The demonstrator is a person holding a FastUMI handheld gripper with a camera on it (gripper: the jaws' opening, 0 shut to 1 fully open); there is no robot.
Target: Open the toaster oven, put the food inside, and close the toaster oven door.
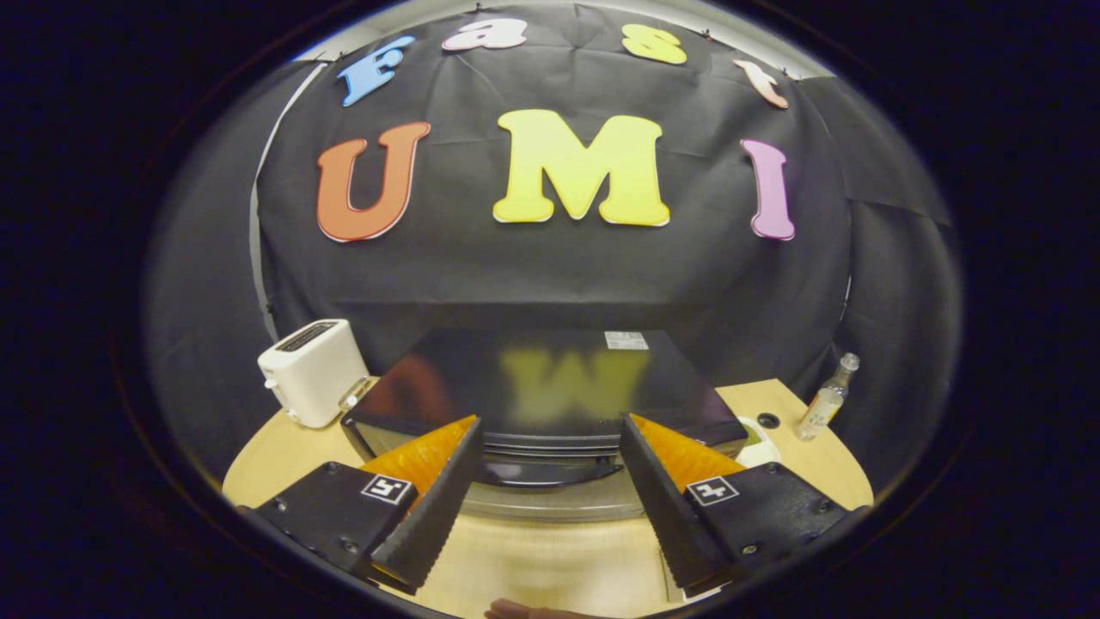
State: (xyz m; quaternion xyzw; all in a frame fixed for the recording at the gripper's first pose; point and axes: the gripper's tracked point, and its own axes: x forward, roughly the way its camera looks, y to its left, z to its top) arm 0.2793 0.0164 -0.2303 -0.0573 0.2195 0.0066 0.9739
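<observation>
Over on the left, a white slot toaster (311,370) sits on the pale wooden surface (550,563), just beside the near left corner of the toaster oven. Next comes the toaster oven (550,387) itself: a black box with a glossy top, standing dead ahead of the tongs (550,468) and slightly below them. Its door handle (550,473), a dark bar, runs crosswise from left to right, straight across the gap between the two fingers, and the door looks shut. The tongs are spread wide with nothing between them, the ribbed fingers (434,507) one to each side of that bar. My guess is that opening the door is the step in hand, and that it calls for coming forward and down onto the handle, fingers square to its length.

A white sticker (626,340) lies on the oven's top towards the back right; its print is too small to read. At the oven's right side a white plate (760,447) with something greenish on it peeks out, possibly the food. Furthest right stands a small clear bottle (827,399), well apart from the oven.
</observation>
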